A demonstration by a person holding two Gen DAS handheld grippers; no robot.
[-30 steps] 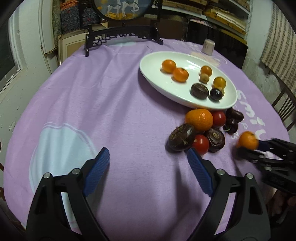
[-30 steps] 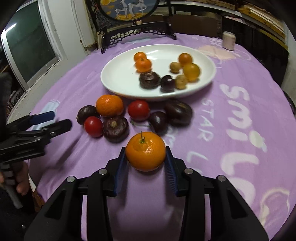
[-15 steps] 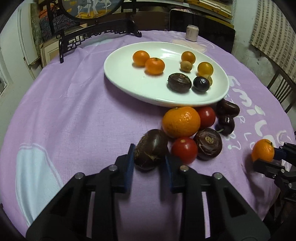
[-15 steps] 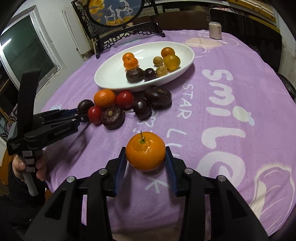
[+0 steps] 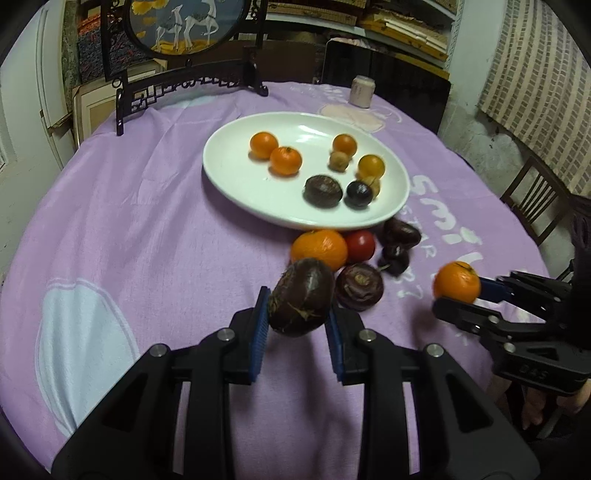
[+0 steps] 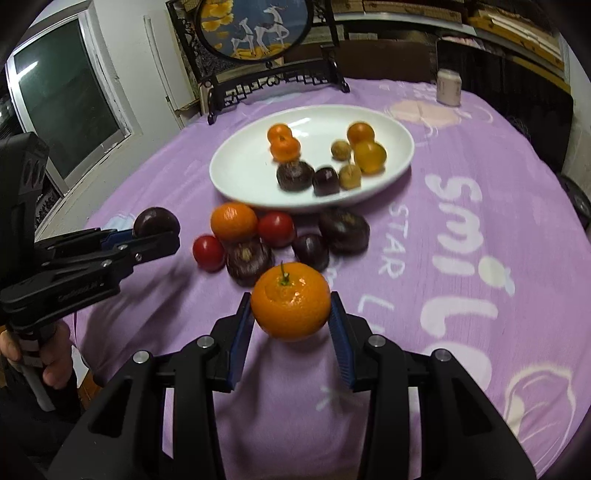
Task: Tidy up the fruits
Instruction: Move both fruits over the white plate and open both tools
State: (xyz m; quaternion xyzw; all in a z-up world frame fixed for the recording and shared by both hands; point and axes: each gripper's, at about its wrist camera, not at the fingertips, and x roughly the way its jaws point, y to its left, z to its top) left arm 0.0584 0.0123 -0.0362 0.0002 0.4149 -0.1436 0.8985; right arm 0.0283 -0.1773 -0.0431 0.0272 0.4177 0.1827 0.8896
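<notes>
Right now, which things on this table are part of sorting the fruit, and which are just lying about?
Part of the job:
dark fruit in the left gripper
orange in the right gripper
loose fruit pile
white plate

Lying about:
small jar
framed deer picture
purple cloth

The purple tablecloth (image 6: 480, 155) is showing large white printed lettering: "smi" followed by "L" is reading along the right side in the right wrist view, with smaller "STAR" (image 6: 391, 240) beside it. The side of the right gripper (image 5: 458, 295) body is displaying embossed characters resembling "DAS"; the left gripper (image 6: 157, 236) marking is remaining illegible.
</notes>
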